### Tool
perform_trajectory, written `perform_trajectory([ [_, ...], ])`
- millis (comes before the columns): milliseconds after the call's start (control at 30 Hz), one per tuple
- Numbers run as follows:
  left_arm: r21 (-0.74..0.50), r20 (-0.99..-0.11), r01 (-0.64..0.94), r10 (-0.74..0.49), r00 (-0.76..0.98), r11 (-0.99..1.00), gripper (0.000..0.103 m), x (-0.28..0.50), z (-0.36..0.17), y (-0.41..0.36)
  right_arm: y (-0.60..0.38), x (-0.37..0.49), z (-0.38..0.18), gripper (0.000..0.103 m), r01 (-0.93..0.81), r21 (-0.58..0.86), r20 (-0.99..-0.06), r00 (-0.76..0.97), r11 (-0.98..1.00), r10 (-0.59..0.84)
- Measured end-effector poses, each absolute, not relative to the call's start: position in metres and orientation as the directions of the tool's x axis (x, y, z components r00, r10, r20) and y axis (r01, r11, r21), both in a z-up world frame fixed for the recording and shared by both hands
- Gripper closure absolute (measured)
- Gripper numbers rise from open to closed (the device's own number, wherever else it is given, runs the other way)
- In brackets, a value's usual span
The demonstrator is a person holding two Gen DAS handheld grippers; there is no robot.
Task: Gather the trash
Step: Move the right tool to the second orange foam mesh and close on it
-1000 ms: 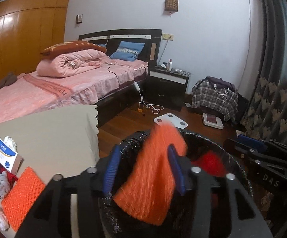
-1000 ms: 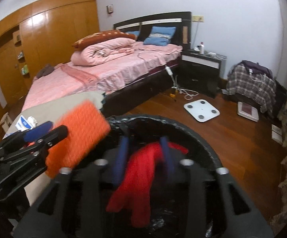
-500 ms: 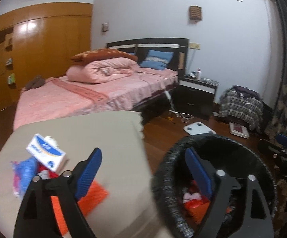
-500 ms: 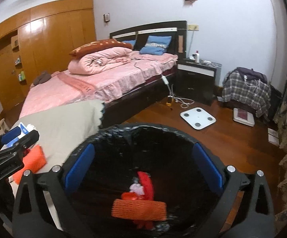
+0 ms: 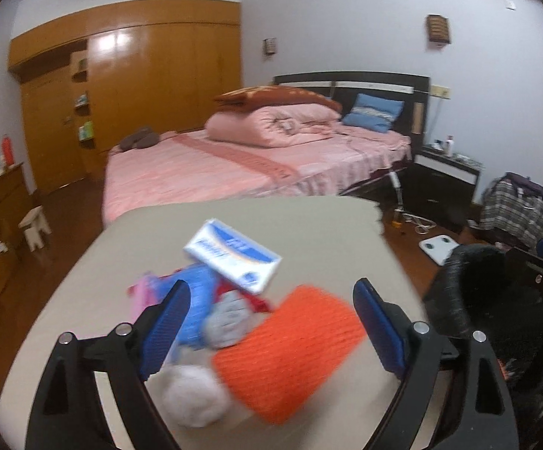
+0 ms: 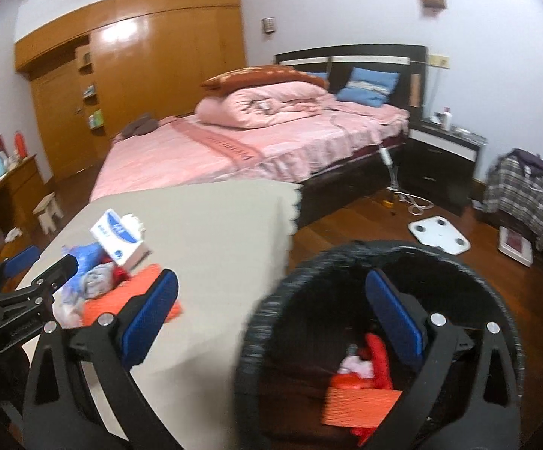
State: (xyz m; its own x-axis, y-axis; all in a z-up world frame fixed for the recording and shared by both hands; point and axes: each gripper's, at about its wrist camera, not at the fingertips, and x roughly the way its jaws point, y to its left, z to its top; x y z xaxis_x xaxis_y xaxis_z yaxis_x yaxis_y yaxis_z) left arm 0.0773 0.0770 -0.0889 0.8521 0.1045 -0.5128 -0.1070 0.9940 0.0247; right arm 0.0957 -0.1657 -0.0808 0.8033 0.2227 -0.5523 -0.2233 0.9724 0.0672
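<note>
Orange mesh pieces point(image 6: 361, 403) were seen binned in the black-lined bin point(image 6: 271, 311); more litter point(image 5: 230, 258) remained on the beige counter point(image 5: 309, 225), both grippers' fingers point(image 5: 164, 322) spread empty.

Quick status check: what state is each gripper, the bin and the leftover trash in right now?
Left gripper: jaws open, empty, just opened.
Right gripper: jaws open, empty, just opened.
Bin: holds red and orange trash.
Orange mesh: lying on table.
White box: tilted atop trash pile.

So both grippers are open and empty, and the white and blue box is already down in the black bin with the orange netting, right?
Not the box. The left wrist view shows the white and blue box still on the beige table, atop the trash pile. The left gripper and right gripper are open and empty.
</note>
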Motion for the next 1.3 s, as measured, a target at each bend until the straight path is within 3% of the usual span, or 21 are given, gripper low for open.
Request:
perform_trajectory([
  [333,0.027,-0.540,-0.228,0.207,0.816,0.973,0.016,0.069,-0.108,0.141,-0.091,0.110,-0.096,0.006,-0.328,0.049,-0.569,0.767,0.943,0.297],
  [700,0.052,-0.570,-0.305,0.279,0.773,0.951,0.016,0.062,-0.132,0.185,-0.038,0.133,-0.145,0.006,-0.347,0.029,-0.658,0.699,0.937,0.279],
  [1233,0.039,-0.594,-0.322,0.281,0.753,0.946,0.016,0.062,-0.151,0.204,-0.016,0.148,-0.181,0.006,-0.387,-0.004,-0.751,0.610,0.922,0.253],
  [1300,0.037,-0.595,-0.322,0.280,0.754,0.946,0.016,0.063,-0.152,0.204,-0.014,0.148,-0.182,0.010,-0.399,0.001,-0.757,0.598,0.917,0.262],
])
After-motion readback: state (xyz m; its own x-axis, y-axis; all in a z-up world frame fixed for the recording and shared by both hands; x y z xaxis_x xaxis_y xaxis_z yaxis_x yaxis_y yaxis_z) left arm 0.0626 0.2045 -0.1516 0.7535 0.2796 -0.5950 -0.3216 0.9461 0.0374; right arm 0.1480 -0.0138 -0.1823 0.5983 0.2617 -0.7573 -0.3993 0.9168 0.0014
